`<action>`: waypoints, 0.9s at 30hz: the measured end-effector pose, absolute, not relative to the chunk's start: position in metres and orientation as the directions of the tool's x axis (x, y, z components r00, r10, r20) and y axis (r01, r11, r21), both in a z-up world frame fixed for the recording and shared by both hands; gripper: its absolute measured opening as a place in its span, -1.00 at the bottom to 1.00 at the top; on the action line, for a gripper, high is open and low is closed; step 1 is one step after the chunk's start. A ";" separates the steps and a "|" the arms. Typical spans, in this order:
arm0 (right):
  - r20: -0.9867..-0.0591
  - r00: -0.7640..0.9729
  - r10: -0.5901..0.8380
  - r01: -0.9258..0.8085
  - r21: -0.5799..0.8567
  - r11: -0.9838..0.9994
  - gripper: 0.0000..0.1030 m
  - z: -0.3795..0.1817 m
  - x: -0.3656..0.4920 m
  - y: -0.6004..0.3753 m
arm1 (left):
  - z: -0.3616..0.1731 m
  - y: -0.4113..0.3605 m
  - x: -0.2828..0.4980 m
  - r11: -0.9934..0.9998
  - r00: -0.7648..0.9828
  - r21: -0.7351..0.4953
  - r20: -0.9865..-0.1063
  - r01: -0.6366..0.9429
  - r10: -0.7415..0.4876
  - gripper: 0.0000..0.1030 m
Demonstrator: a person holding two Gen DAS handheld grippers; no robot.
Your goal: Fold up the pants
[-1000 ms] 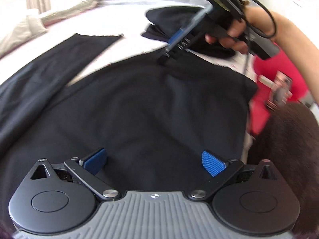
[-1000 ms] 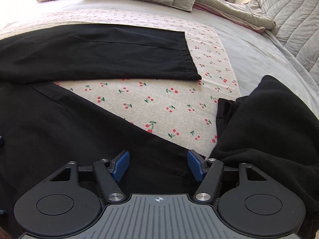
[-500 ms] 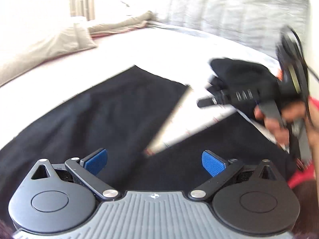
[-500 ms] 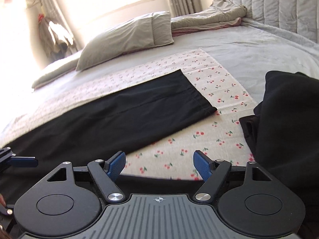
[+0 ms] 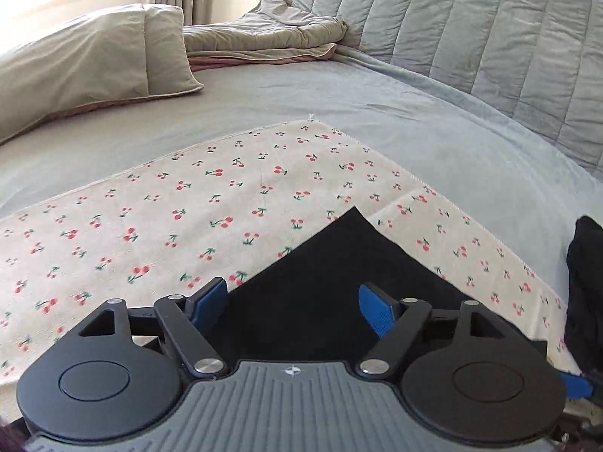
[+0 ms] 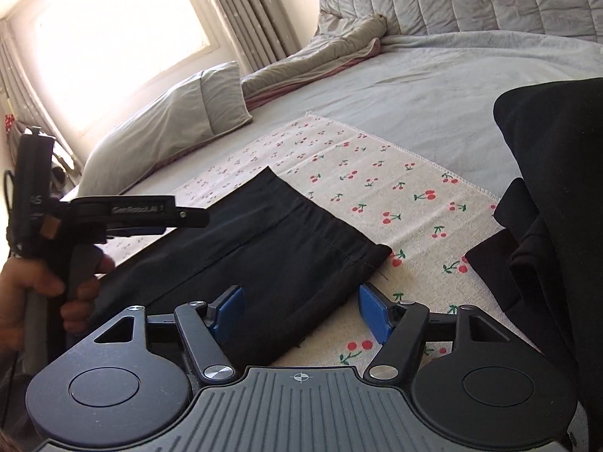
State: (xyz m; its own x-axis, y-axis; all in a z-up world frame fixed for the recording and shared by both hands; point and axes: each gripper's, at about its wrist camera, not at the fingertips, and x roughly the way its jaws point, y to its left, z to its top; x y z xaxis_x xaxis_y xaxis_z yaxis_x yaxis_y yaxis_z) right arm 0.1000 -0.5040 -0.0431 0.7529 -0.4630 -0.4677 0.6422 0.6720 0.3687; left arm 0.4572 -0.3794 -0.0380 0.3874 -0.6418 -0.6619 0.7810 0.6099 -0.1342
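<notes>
Your left gripper (image 5: 292,301) hangs over the hem corner of the black pants (image 5: 331,282), which lie flat on the cherry-print cloth (image 5: 150,218). Its two blue pads (image 5: 211,297) stand apart on either side of the dark fabric and are drawing together; the cloth lies below them, and neither pad presses on it. The pointed corner of the pant leg reaches out past the fingertips onto the printed cloth.

Your right gripper (image 6: 301,309) hovers over the end of the same pant leg (image 6: 264,241), seen here as a long black strip with a stitched hem running from lower centre toward the upper left. Its blue pads (image 6: 371,312) are likewise spread and closing, one over the fabric and one over the printed cloth (image 6: 395,188); nothing is pinched between them.

At the left of the right wrist view, your left hand (image 6: 34,286) grips the handle of the left gripper, whose fingers point rightward above the pant leg. Whether those fingers touch the fabric cannot be told from this angle.

A second heap of black clothing (image 6: 557,188) sits at the right edge of the printed cloth, partly overlapping it. The cloth lies on a grey bedspread (image 5: 377,105). Beyond it lie a beige pillow (image 5: 83,64), a rumpled beige blanket (image 5: 264,37) and a quilted grey cover (image 5: 471,26) rising at the back. A bright window (image 6: 113,37) with curtains (image 6: 245,11) stands behind the bed.
</notes>
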 end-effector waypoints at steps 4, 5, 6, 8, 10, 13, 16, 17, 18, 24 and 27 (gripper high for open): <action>-0.428 0.760 -0.489 0.647 0.421 0.636 0.01 -0.048 0.096 -0.513 | -0.047 -0.402 0.465 0.570 0.356 -0.173 -0.627 0.803 -0.692 0.30; -0.425 0.756 -0.497 0.652 0.433 0.622 -0.21 -0.049 0.093 -0.515 | -0.048 -0.404 0.467 0.556 0.341 -0.191 -0.618 0.809 -0.709 0.20; -0.422 0.757 -0.498 0.652 0.451 0.610 -0.33 -0.051 0.090 -0.518 | -0.049 -0.408 0.469 0.536 0.317 -0.215 -0.608 0.816 -0.728 -0.09; -0.423 0.761 -0.492 0.649 0.493 0.580 -0.84 -0.054 0.087 -0.526 | -0.052 -0.417 0.470 0.489 0.268 -0.243 -0.597 0.838 -0.756 -0.67; -0.417 0.765 -0.491 0.644 0.520 0.561 -0.97 -0.057 0.084 -0.530 | -0.055 -0.421 0.465 0.467 0.265 -0.229 -0.581 0.854 -0.769 -0.99; -0.398 0.742 -0.540 0.670 0.476 0.570 -1.00 -0.050 0.083 -0.522 | -0.056 -0.422 0.464 0.455 0.269 -0.254 -0.533 0.854 -0.802 -1.00; -0.400 0.699 -0.592 0.715 0.407 0.569 -1.00 -0.044 0.086 -0.512 | -0.056 -0.423 0.466 0.453 0.264 -0.283 -0.516 0.846 -0.815 -0.99; -0.417 0.683 -0.599 0.730 0.380 0.568 -1.00 -0.044 0.089 -0.511 | -0.059 -0.427 0.466 0.467 0.273 -0.270 -0.534 0.842 -0.800 -0.97; -0.440 0.666 -0.603 0.745 0.357 0.563 -1.00 -0.045 0.092 -0.511 | -0.063 -0.433 0.467 0.492 0.291 -0.247 -0.560 0.835 -0.776 -0.89; -0.430 0.616 -0.660 0.787 0.304 0.536 -0.36 -0.038 0.085 -0.508 | -0.049 -0.422 0.448 0.567 0.413 -0.158 -0.532 0.809 -0.739 0.78; -0.390 0.660 -0.642 0.751 0.315 0.580 -0.16 -0.026 0.080 -0.504 | -0.038 -0.401 0.427 0.591 0.461 -0.097 -0.529 0.801 -0.712 0.90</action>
